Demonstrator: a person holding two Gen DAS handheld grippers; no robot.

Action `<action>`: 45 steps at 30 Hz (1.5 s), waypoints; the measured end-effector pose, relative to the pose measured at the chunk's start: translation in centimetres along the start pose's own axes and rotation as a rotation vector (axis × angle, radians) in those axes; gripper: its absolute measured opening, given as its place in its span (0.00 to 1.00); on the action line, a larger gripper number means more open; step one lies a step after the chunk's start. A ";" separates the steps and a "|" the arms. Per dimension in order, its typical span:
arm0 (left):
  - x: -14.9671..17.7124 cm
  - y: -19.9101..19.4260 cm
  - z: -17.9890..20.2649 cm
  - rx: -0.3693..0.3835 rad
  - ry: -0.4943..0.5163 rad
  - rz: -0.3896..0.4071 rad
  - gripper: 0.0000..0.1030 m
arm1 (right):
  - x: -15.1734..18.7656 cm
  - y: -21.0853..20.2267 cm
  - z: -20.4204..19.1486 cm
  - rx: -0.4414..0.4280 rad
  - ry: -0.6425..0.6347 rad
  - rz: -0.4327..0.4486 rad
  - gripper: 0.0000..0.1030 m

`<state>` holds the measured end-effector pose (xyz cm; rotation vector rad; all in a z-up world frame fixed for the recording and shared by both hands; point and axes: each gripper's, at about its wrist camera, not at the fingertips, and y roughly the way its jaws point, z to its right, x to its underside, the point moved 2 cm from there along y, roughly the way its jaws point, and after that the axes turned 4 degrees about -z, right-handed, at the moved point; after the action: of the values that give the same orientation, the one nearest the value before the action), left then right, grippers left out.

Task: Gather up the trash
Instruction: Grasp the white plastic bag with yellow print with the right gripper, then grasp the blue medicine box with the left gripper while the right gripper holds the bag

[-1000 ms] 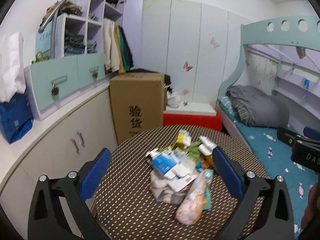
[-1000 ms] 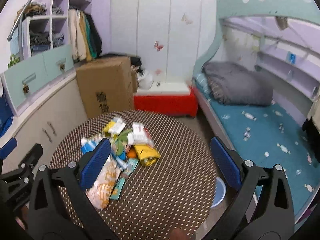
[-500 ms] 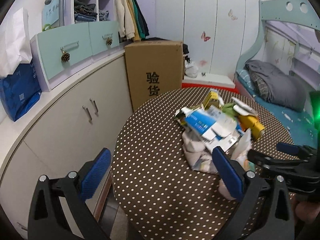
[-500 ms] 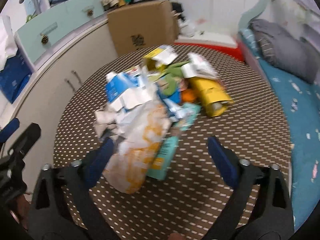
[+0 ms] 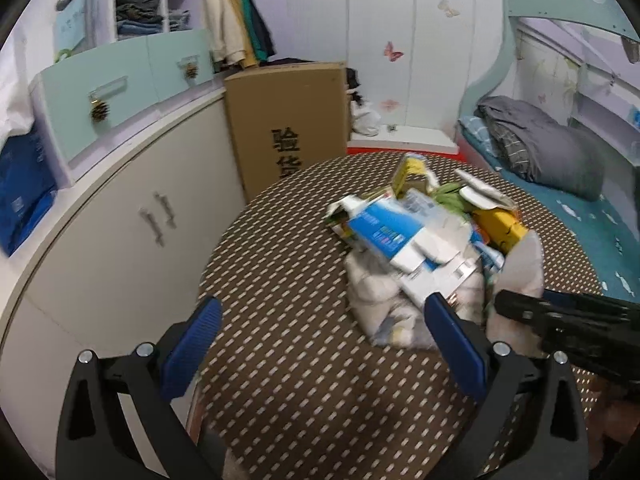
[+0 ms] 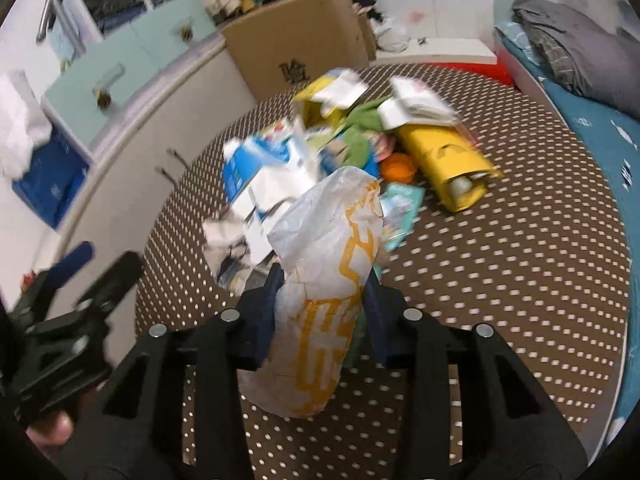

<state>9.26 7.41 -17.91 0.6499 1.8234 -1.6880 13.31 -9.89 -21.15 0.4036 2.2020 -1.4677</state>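
A pile of trash (image 5: 424, 236) lies on a round brown dotted table (image 5: 288, 288): a blue-and-white carton (image 6: 256, 172), a yellow packet (image 6: 448, 160), green wrappers and crumpled paper. My right gripper (image 6: 324, 288) is shut on a white bag with orange print (image 6: 332, 248) at the pile's near edge. That bag also shows in the left wrist view (image 5: 520, 272), with the right gripper (image 5: 568, 320) at the lower right. My left gripper (image 5: 320, 344) is open and empty above the table, left of the pile.
A cardboard box (image 5: 292, 120) stands behind the table. White cabinets (image 5: 120, 216) with mint drawers run along the left. A bunk bed (image 5: 560, 152) with a grey blanket is to the right. A red-and-white chest (image 5: 400, 144) sits at the back.
My right gripper moved forward onto the pile and closed on the white-and-orange bag. My left gripper swung left of the pile, still open.
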 end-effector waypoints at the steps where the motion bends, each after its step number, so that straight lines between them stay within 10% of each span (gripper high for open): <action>1: -0.6 0.7 0.4 0.016 0.006 -0.003 0.96 | -0.2 -0.7 0.5 0.000 0.010 0.014 0.37; 13: -5.7 10.0 4.7 0.035 -0.002 -0.129 0.96 | -1.0 -5.0 4.8 0.035 0.067 0.109 0.38; 20: -5.5 10.2 5.7 0.195 0.001 -0.147 0.19 | -1.1 -6.0 6.1 0.033 0.082 0.134 0.38; 24: -5.1 8.6 5.8 0.235 0.041 -0.118 0.01 | -1.2 -6.4 6.6 0.034 0.095 0.146 0.38; 29: -3.8 8.3 5.2 0.250 0.051 -0.133 0.12 | -1.2 -6.5 7.2 0.030 0.109 0.151 0.38; 30: -3.7 8.4 5.1 0.224 0.042 -0.132 0.27 | -1.2 -6.5 7.3 0.032 0.111 0.150 0.38; 31: -3.8 8.5 4.9 0.192 0.027 -0.121 0.69 | -1.3 -6.4 7.3 0.033 0.111 0.149 0.38; 32: -3.8 8.2 4.4 0.177 0.010 -0.103 0.88 | -1.3 -6.4 7.3 0.032 0.112 0.148 0.38; 39: -4.3 10.6 5.3 0.172 -0.058 -0.173 0.87 | -1.3 -6.7 7.2 0.032 0.115 0.154 0.39; 41: -4.3 11.6 5.8 0.204 -0.071 -0.209 0.62 | -1.2 -6.8 7.2 0.031 0.114 0.153 0.39; 45: -4.3 11.2 6.5 0.263 -0.064 -0.186 0.53 | -1.2 -7.2 7.4 0.032 0.111 0.158 0.39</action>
<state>20.61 2.03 -23.35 0.5370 1.6755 -2.0709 12.43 -19.44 -17.29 0.6687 2.1782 -1.4284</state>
